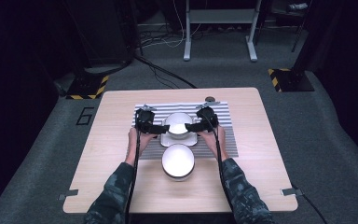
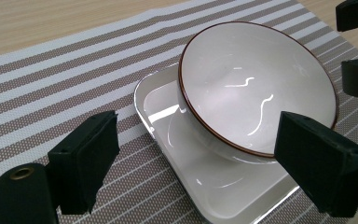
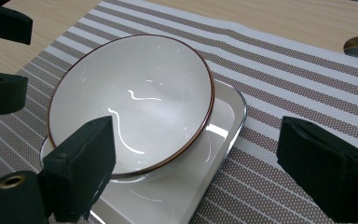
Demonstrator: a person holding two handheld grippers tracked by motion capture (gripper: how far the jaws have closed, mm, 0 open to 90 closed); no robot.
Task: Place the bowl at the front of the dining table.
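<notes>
Grey carpet all round a light wood table (image 1: 121, 154); stand legs and cables sit well beyond its far edge. Landmark: the square white dish (image 2: 205, 186) on the striped mat (image 1: 223, 135), which lies on the far half of the table, short of the far edge.

White bowl (image 2: 256, 88) with a brown rim sits in the dish, tilted, its low side leaning toward one dish wall and its rim overhanging that side. A second bowl (image 1: 178, 161) sits just near-side of the dish, at the mat's near edge, apart from the dish.

Left gripper (image 1: 161, 128) is at the dish's left side, right gripper (image 1: 192, 127) at its right side, tips facing each other across the bowl. Both sets of jaws stand wide apart. Nothing is gripped. In the left gripper view the bowl rim passes behind one pad (image 2: 321, 163), with no visible pinch, and the other pad hangs over bare mat. In the right gripper view one pad (image 3: 81, 168) overlaps the bowl's near rim; the other is over mat, clear of the dish.

Open room: bare mat on both sides of the dish and behind it, and wide bare wood left and right of the mat out to the table edges. The near side is tighter, with the second bowl and the person's forearms there. A small dark disc (image 1: 209, 99) sits beyond the dish, by the mat's far edge.
</notes>
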